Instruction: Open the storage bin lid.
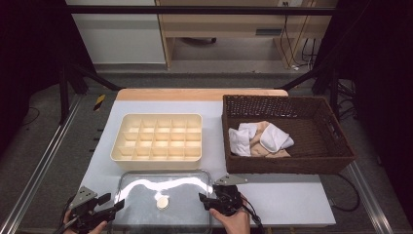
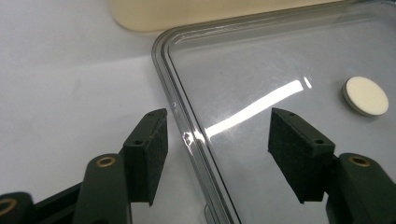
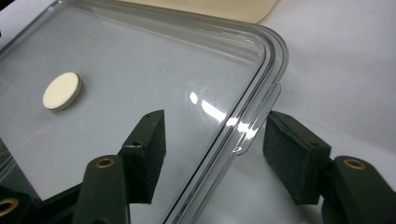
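Both grippers are seen at the near edge of the table (image 1: pixel 277 202), one at each end of a clear plastic lid (image 1: pixel 165 197) that lies flat there. Left gripper (image 1: pixel 117 204) is held with its jaws apart, straddling the lid's left rim; one pad (image 2: pixel 152 154) stands over the bare table and the other over the clear panel, and neither is pressed on the plastic. Right gripper (image 1: pixel 202 199) is likewise held with jaws spread across the lid's right rim, a small clear tab (image 3: pixel 259 123) lying between the pads without being pinched. A round white disc (image 1: pixel 162 202) is seen on the lid between the two grippers, nearer the right one. Just beyond the lid, a cream divided tray (image 1: pixel 158 136) is placed, its compartments bare. Beyond the right gripper, a dark wicker basket (image 1: pixel 287 168) is set, with white and beige cloths (image 1: pixel 260 139) bundled inside.
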